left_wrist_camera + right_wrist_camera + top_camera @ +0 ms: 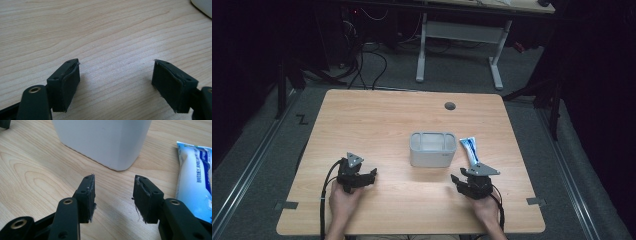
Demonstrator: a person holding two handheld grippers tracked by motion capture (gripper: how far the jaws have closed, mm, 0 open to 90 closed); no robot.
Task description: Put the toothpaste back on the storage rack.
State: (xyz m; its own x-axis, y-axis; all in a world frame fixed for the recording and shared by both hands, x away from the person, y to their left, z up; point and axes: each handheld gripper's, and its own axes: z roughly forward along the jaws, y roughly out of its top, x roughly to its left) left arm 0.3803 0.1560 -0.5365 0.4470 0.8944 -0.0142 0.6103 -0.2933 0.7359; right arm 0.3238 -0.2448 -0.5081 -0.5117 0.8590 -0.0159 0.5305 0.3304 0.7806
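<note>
On the wooden table [377,115] a grey-white rectangular bin [432,148] stands upright near the middle, and a blue-and-white toothpaste tube [471,150] lies flat just beside its right wall. The right gripper [114,195] rests near the table's front edge, close to the tube's lower end, its jaws partly apart over bare wood with nothing between them. The left gripper [116,80] sits well to the bin's left, jaws wide apart and empty.

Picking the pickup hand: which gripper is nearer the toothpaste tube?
Right. The right gripper sits just below the toothpaste tube; the left gripper is across the table, beyond the white bin.
</note>
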